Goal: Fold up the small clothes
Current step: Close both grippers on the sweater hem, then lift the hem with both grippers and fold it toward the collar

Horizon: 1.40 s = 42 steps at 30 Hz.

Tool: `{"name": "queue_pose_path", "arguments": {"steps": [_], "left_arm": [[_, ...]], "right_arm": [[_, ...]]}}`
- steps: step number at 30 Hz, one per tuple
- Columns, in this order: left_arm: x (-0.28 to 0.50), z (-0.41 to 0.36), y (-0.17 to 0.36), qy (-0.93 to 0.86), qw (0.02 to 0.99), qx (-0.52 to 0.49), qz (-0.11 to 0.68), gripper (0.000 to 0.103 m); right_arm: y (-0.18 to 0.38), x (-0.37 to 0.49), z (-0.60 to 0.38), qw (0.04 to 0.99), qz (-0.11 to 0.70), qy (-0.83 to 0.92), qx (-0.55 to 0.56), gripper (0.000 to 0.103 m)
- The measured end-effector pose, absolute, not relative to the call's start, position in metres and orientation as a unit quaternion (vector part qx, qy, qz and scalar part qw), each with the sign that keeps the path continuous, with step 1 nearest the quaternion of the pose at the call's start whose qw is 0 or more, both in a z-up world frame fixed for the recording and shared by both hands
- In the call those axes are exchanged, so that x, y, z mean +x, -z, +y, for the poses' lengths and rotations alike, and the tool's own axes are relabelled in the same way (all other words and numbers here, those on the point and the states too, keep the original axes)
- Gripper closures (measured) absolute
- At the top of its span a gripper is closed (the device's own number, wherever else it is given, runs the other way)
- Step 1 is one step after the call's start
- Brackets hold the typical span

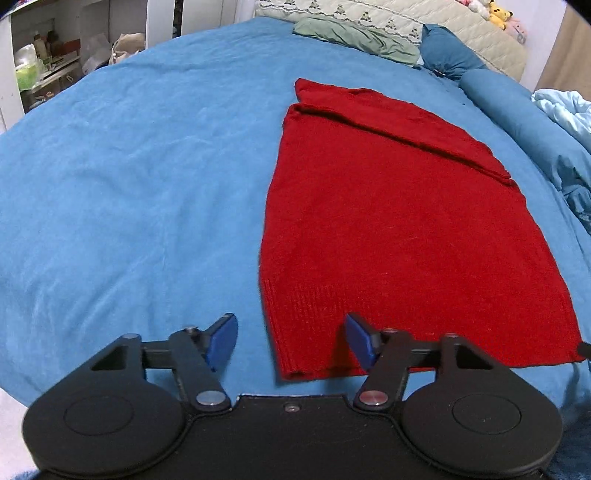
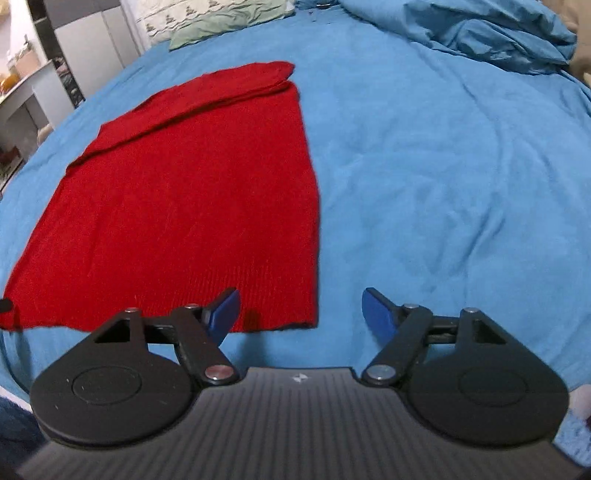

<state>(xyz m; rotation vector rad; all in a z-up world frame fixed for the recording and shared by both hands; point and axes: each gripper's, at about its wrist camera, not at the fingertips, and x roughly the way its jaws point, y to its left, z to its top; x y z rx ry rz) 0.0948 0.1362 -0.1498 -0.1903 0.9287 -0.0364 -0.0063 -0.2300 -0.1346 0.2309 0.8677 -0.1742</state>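
Observation:
A red knitted sweater [image 1: 399,229] lies flat on the blue bed cover [image 1: 129,166], its sleeve folded across the far end, its ribbed hem nearest me. My left gripper [image 1: 291,341] is open and empty, its blue pads straddling the hem's near left corner, a little above it. The sweater also shows in the right wrist view [image 2: 184,206]. My right gripper [image 2: 299,314] is open and empty at the hem's near right corner, its left pad [image 2: 225,312] over the hem, its right pad over bare bed cover [image 2: 443,184].
A green pillow [image 1: 354,37] and a quilted cream blanket [image 1: 406,18] lie at the head of the bed. A blue bolster [image 1: 517,114] and a rumpled blue duvet [image 2: 498,33] lie along the right side. Shelves with clutter [image 1: 44,62] stand beyond the left edge.

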Motion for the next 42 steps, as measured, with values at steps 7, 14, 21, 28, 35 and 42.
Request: {"name": "queue_pose_path", "arguments": {"steps": [7,14,21,28,35,42], "left_arm": [[0.090,0.132,0.156,0.011,0.891,-0.085,0.446,0.050],[0.092,0.119,0.157,0.004,0.891,-0.062,0.450,0.060],[0.090,0.114,0.150,0.017,0.888,-0.063,0.456,0.096],[0.085,0.121,0.124,0.028,0.894,-0.093,0.437,0.097],[0.100,0.130,0.072,0.035,0.910,-0.120,0.394,0.097],[0.182,0.134,0.009,0.036,0.933,-0.140,0.330,0.099]], "right_arm": [[0.147,0.013,-0.223,0.893,0.434,0.088,0.079,0.031],[0.154,0.024,-0.221,0.892,0.437,0.085,0.073,0.066],[0.151,0.023,-0.227,0.893,0.433,0.077,0.093,0.082],[0.131,0.008,-0.245,0.899,0.400,0.058,0.170,0.083],[0.090,0.002,-0.277,0.900,0.338,0.012,0.276,0.083],[0.028,0.065,-0.302,0.909,0.272,-0.031,0.313,0.083]]}}
